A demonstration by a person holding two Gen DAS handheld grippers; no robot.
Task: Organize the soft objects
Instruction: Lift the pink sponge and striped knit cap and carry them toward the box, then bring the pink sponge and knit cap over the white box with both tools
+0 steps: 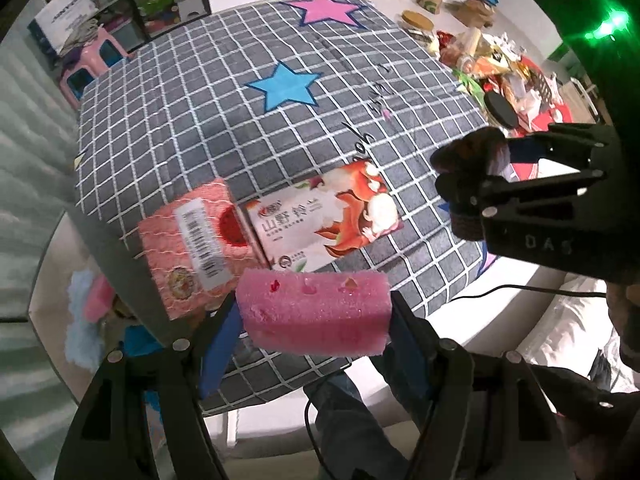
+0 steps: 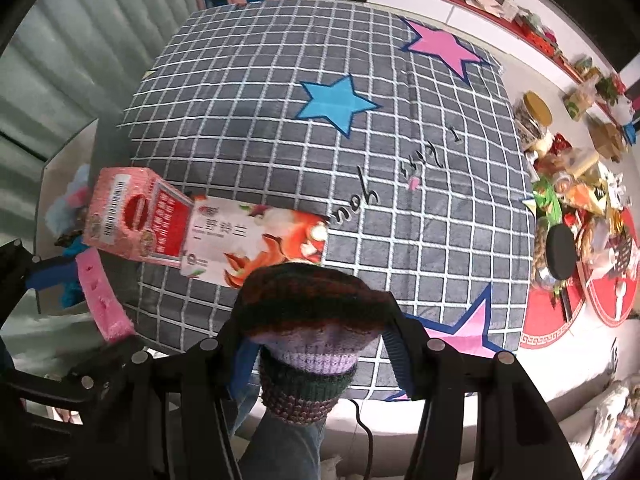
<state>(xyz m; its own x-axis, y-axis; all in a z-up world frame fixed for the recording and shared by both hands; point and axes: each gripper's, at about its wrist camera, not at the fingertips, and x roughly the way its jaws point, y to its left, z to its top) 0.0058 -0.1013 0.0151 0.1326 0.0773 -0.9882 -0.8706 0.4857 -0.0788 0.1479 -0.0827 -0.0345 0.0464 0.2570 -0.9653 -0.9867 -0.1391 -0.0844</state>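
Observation:
My left gripper (image 1: 316, 316) is shut on a pink sponge (image 1: 316, 312) and holds it above the near edge of the grey checked cushion (image 1: 208, 120). My right gripper (image 2: 316, 332) is shut on a dark striped knitted glove (image 2: 312, 336) over the cushion's (image 2: 280, 92) near edge; it shows at the right in the left wrist view (image 1: 472, 192). The sponge shows at the left in the right wrist view (image 2: 100, 296). A pink netted box (image 1: 192, 248) and a white and orange box (image 1: 324, 220) lie side by side on the cushion.
A cluttered table with jars and snack packets (image 2: 568, 184) stands to the right. A pink stool (image 1: 88, 68) stands beyond the cushion. Blue and pink fluffy items (image 1: 86, 312) lie on the floor at the left. A black cable (image 1: 520, 290) runs below the cushion.

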